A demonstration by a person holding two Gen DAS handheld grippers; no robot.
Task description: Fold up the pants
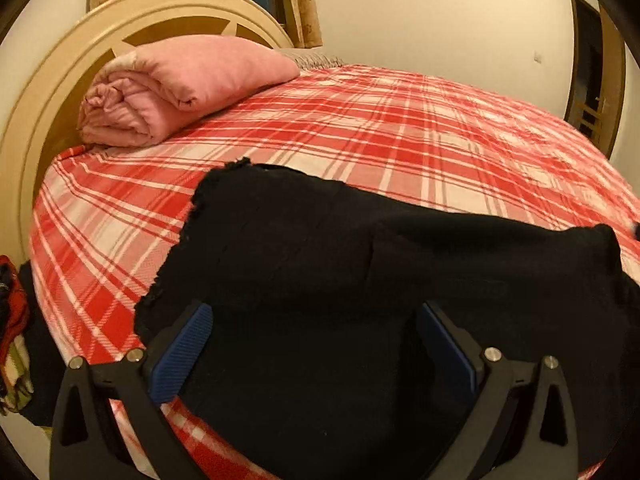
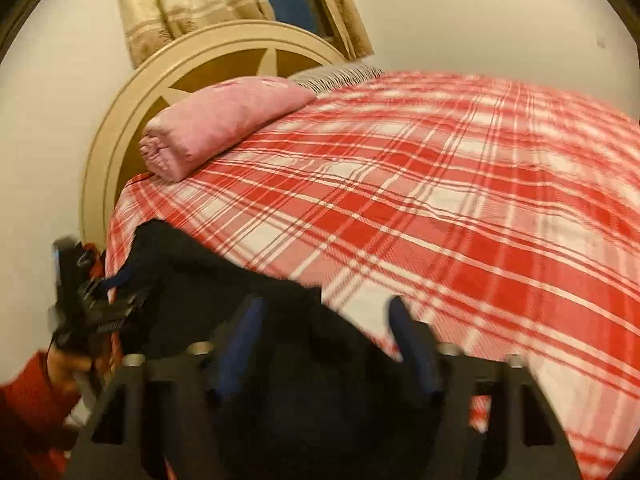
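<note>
Black pants (image 1: 320,248) lie folded across the near side of a bed covered by a red plaid sheet (image 1: 440,140); their frayed edge faces the headboard. My left gripper (image 1: 314,332) hovers over the near part of the pants, its blue pads wide apart and pressing on nothing. In the blurred right wrist view the pants (image 2: 192,272) run off to the left. My right gripper (image 2: 326,336) stands over their right end with its jaws apart, dark cloth and sheet showing in the gap. The left gripper (image 2: 126,290) appears there too, held by a hand in a red sleeve (image 2: 28,404).
A folded pink quilt (image 1: 180,88) rests against the round cream headboard (image 1: 52,92). Curtains (image 2: 192,0) hang behind it. Other clothes (image 1: 12,320) are piled beside the bed at the left. A dark doorway (image 1: 592,72) is on the far right wall.
</note>
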